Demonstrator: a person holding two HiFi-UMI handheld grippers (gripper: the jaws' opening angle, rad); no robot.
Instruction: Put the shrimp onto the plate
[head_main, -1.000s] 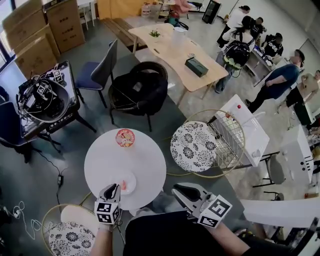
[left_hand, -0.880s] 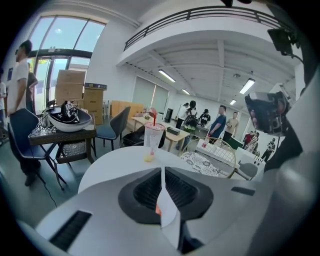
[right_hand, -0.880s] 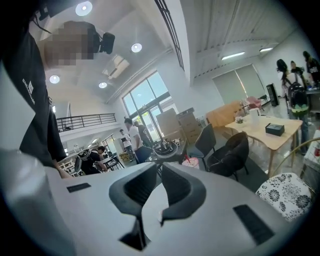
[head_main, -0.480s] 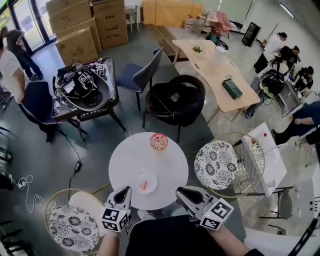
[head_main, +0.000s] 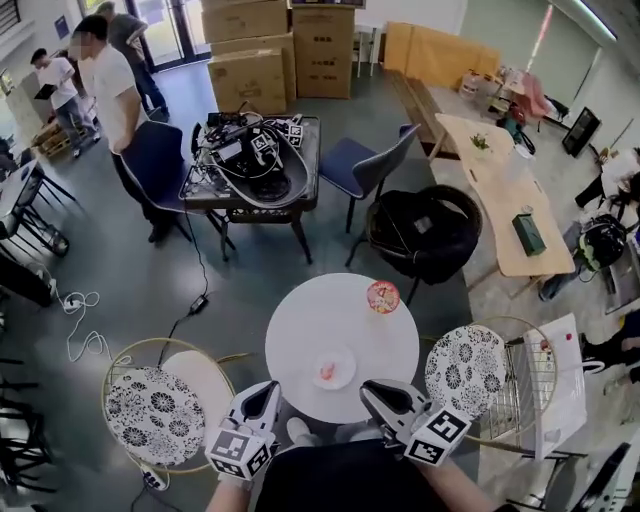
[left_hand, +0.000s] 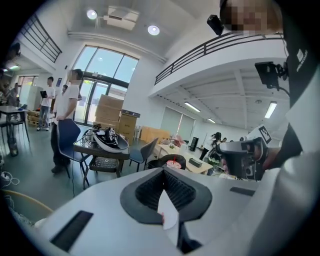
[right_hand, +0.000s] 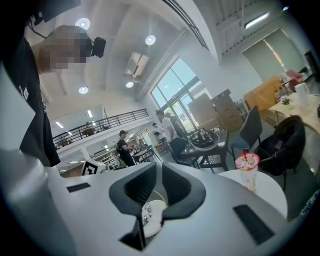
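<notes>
left claw (head_main: 268, 388) has drawn back off the plate (head_main: 343, 362), shrimp (head_main: 326, 372) on it. it and right claw (head_main: 370, 390) hover clenched, empty.

- A round white table (head_main: 340, 330) stands in the middle of a grey floor.
- A white plate (head_main: 333, 367) near its front edge holds a pink shrimp (head_main: 327, 372).
- A cup with a red lid (head_main: 383, 297) stands at the far right edge.
- The left gripper (head_main: 264, 396) and right gripper (head_main: 374, 393) hover just off the near edge, apart from the plate.
- Patterned chairs (head_main: 150, 415) flank the table.
</notes>
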